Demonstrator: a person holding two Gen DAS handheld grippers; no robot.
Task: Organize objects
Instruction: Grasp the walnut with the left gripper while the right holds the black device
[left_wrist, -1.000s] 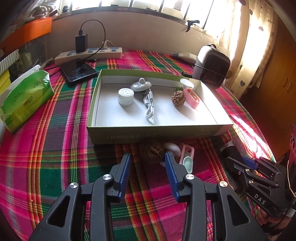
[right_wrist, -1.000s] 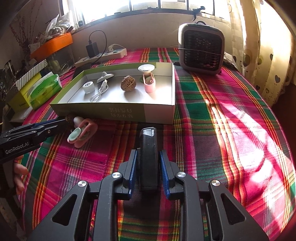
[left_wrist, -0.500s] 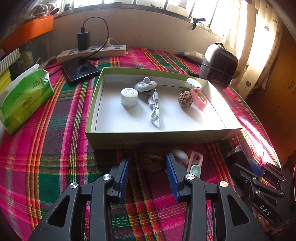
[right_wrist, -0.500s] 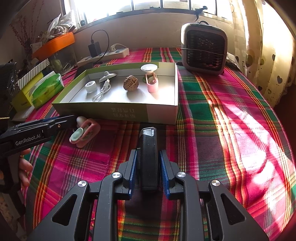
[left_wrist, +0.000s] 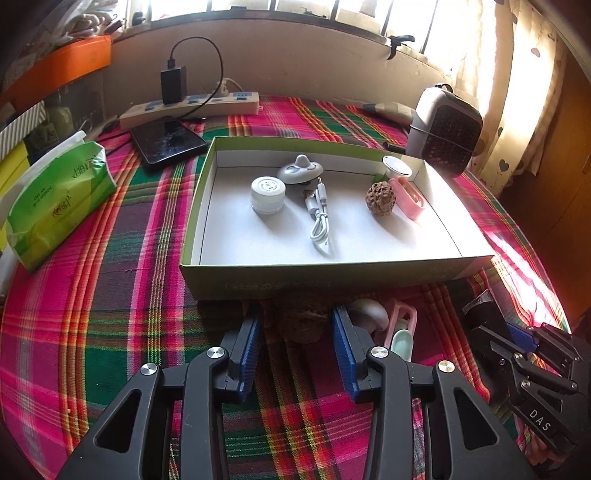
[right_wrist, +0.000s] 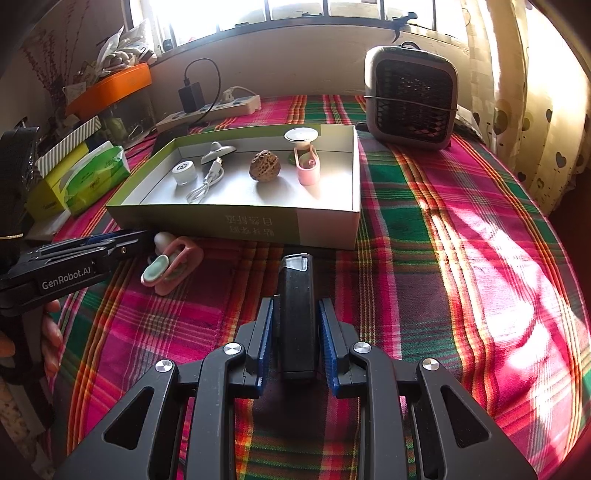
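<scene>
Walnut (left_wrist: 301, 323), brown and knobbly, sits on the plaid cloth between the left gripper (left_wrist: 295, 347) pads, jaws spread, not yet pinching (lined up for a grab, I'd say). Just ahead: the open box (left_wrist: 332, 282). Right gripper (right_wrist: 295, 343) clamps a black lighter (right_wrist: 295, 310), ready for boxing.

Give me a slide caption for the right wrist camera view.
Right gripper clamps a black lighter on the plaid tablecloth, before the shallow box.
</scene>
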